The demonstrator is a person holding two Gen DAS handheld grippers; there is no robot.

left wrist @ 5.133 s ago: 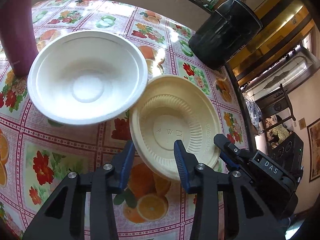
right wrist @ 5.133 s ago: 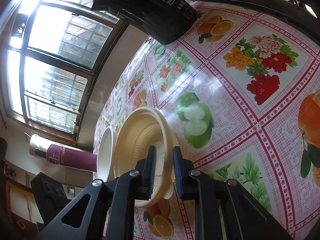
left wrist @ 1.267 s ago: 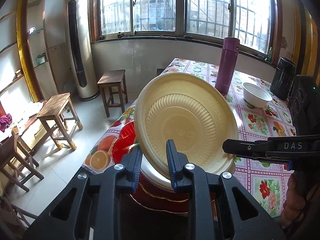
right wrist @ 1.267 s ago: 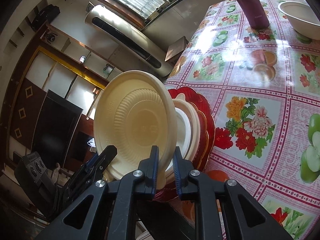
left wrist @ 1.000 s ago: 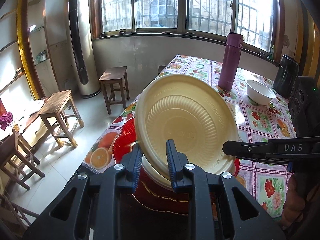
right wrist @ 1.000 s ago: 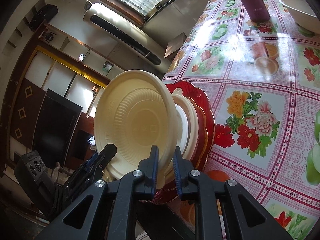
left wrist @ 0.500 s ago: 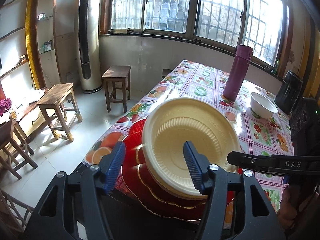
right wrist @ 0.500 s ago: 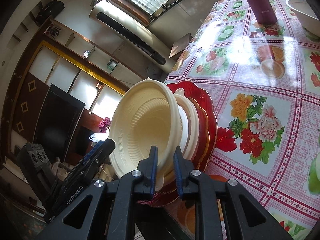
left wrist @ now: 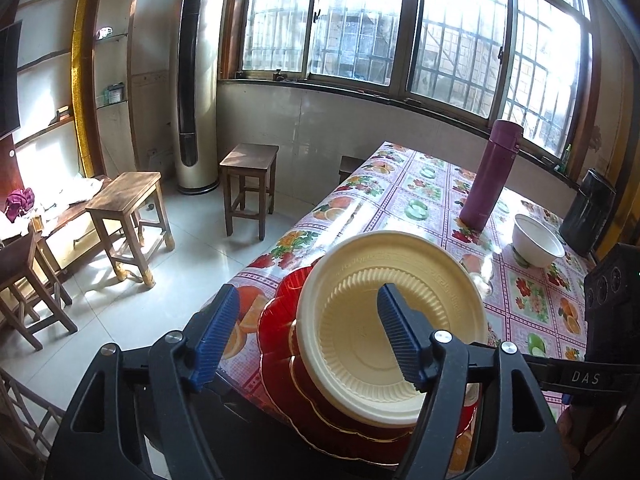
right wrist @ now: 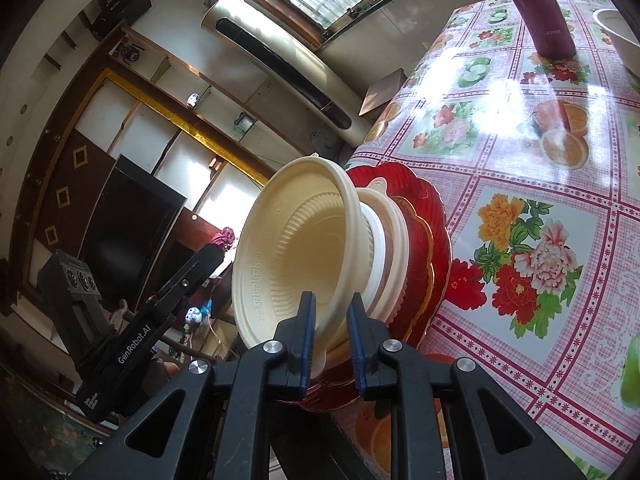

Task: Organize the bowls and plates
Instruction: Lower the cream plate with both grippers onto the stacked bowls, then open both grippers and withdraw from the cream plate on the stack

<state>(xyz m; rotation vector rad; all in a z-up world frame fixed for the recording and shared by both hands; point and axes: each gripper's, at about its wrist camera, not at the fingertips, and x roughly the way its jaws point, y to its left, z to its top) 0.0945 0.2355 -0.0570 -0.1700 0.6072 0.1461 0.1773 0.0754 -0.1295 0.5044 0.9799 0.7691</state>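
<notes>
A cream ribbed bowl (left wrist: 394, 320) sits on top of a stack of white bowls and red plates (left wrist: 276, 320) at the table's near corner. My left gripper (left wrist: 308, 336) is open, its jaws wide apart above the stack and holding nothing. My right gripper (right wrist: 331, 330) has its blue jaws on either side of the cream bowl's rim (right wrist: 304, 264), with a small gap showing. The red plates (right wrist: 436, 236) lie under the white bowls (right wrist: 384, 224). A white bowl (left wrist: 538, 240) stands farther back on the table.
A purple thermos (left wrist: 490, 176) stands mid-table, also in the right wrist view (right wrist: 536, 8). A black canister (left wrist: 588, 212) is at the far right. The floral tablecloth (right wrist: 532, 200) covers the table. Wooden stools (left wrist: 128, 216) stand on the floor to the left.
My left gripper let go of the cream bowl, opened wide and pulled back. The bowl settled onto the stack. My right gripper's jaws have loosened slightly on the rim.
</notes>
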